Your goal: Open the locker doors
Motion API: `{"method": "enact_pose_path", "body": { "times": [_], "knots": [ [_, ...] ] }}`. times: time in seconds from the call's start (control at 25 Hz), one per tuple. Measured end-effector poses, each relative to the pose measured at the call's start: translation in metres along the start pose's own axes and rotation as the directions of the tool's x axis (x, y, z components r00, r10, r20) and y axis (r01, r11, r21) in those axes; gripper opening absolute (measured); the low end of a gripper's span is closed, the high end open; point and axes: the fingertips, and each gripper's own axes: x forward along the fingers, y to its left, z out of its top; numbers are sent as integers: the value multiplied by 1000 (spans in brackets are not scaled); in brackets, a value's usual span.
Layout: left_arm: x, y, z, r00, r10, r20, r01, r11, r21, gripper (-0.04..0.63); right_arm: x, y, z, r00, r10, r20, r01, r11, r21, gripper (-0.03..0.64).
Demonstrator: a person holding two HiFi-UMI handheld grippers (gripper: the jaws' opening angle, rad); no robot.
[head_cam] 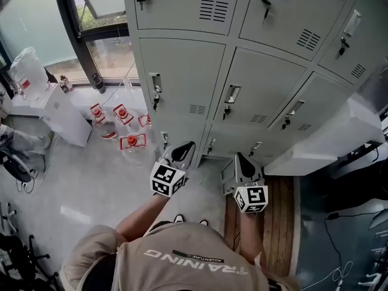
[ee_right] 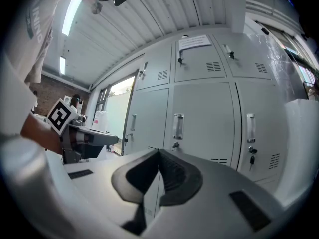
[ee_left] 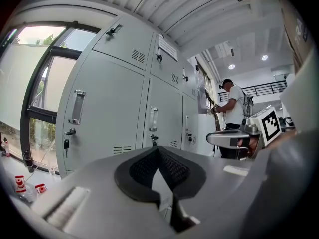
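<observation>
The grey lockers (head_cam: 182, 77) stand in rows in front of me, and every door in view is closed. Each door has a recessed handle (head_cam: 156, 82) with a key below it. In the head view my left gripper (head_cam: 182, 152) and right gripper (head_cam: 242, 160) are held low, side by side, close to the bottom row of doors without touching them. In the left gripper view the left gripper (ee_left: 158, 151) is shut with nothing in it, facing a door handle (ee_left: 77, 106). The right gripper (ee_right: 159, 153) is likewise shut and empty, with a door handle (ee_right: 178, 126) ahead of it.
Water bottles with red caps (head_cam: 124, 126) stand on the floor to the left of the lockers, beside a white cabinet (head_cam: 60, 111) under the window. A white box (head_cam: 327, 141) sits at the right. Another person (ee_left: 233, 103) stands farther along the lockers.
</observation>
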Motion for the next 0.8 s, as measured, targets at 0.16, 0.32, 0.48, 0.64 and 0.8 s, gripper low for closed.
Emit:
{"method": "enact_pose_path", "body": {
  "times": [0.16,0.32,0.48,0.64,0.8],
  "knots": [
    [2,-12,16,999,12,29,-13,1000,18,6,-3,-8,7,999,17,28,-18,1000,2,11],
    [-1,-22,9,1000,17,17,-17,999,28,6,-6,-11,-2,999,26,42,-28,998,58,11],
    [-7,-24,-6,999,34,-6,-34,999,10,6,-5,-4,-11,998,44,32,-46,997,67,11],
    [-7,-23,-7,999,37,-8,-37,999,14,6,-5,2,-3,997,59,55,-62,997,48,9],
    [-10,-28,-2,1000,26,14,-27,999,24,6,-11,7,2,995,63,71,-66,997,38,11]
  ]
}}
